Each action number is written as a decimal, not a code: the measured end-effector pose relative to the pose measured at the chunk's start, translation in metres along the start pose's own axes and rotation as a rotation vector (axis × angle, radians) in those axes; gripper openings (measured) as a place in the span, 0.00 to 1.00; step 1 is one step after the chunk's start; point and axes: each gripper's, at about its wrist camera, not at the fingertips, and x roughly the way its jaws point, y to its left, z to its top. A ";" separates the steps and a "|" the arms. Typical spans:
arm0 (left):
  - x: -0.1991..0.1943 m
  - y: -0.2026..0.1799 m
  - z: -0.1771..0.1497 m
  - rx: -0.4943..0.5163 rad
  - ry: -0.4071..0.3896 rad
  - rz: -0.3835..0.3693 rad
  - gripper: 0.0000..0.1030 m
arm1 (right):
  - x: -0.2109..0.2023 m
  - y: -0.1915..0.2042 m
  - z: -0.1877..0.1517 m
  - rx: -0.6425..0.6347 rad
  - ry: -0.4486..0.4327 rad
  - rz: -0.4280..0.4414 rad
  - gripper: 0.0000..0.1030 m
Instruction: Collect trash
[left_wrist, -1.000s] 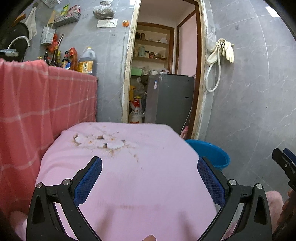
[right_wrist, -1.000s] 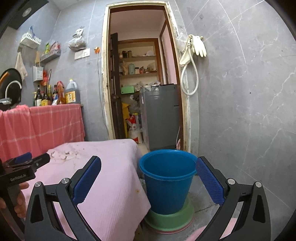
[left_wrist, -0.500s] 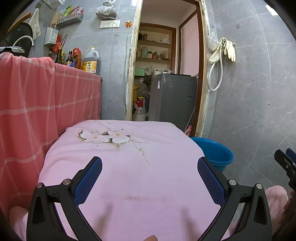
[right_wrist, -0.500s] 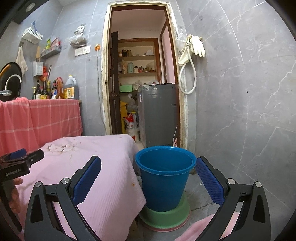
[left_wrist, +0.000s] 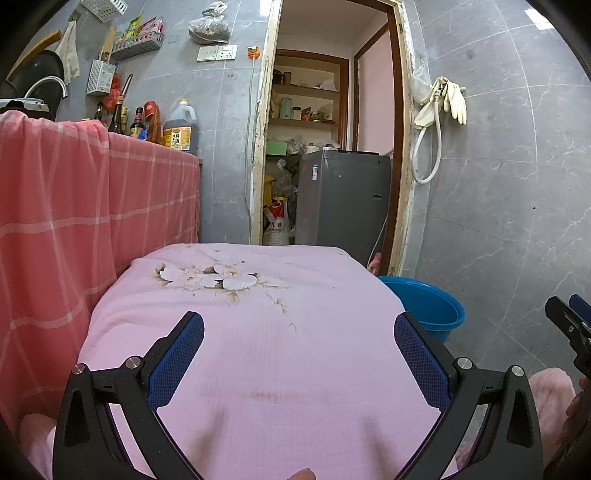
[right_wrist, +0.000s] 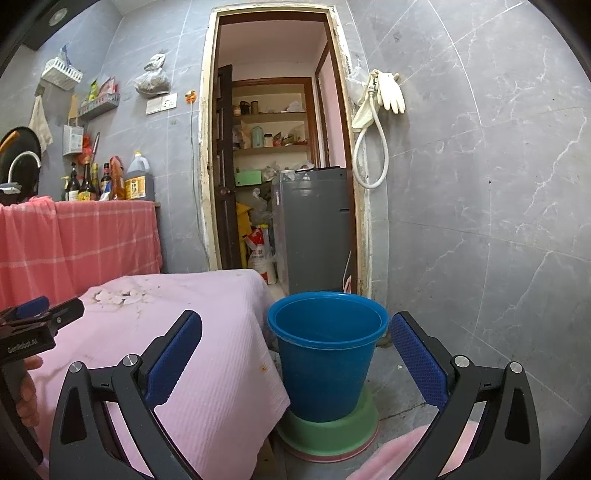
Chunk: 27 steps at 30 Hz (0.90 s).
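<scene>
White shell-like scraps (left_wrist: 207, 277) lie in a small heap on the far left part of the pink-covered table (left_wrist: 280, 354); the right wrist view shows the scraps (right_wrist: 118, 296) too. My left gripper (left_wrist: 299, 345) hangs open over the near half of the table, well short of the heap, with nothing between its fingers. A blue bucket (right_wrist: 327, 350) stands on a green base (right_wrist: 328, 435) on the floor just right of the table. My right gripper (right_wrist: 295, 347) is open and empty, held in front of the bucket and level with its rim.
A counter draped in red checked cloth (left_wrist: 74, 206), with bottles (left_wrist: 147, 125) on top, borders the table's left side. Behind the table an open doorway (left_wrist: 325, 147) shows a grey appliance (left_wrist: 343, 199) and shelves. A grey tiled wall (right_wrist: 480, 221) closes the right side.
Both grippers have sunk and drawn back a little, so the table and bucket sit slightly higher and farther in view. Both stay open and empty.
</scene>
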 end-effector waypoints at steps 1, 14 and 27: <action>0.000 0.000 0.000 -0.001 0.000 0.001 0.98 | 0.001 0.000 0.000 0.000 0.000 0.000 1.00; 0.000 0.000 -0.001 0.001 -0.002 0.000 0.98 | 0.000 0.000 0.000 0.000 0.000 -0.001 1.00; -0.002 -0.003 -0.002 -0.005 0.001 0.003 0.98 | 0.000 0.000 0.001 0.001 -0.001 -0.001 1.00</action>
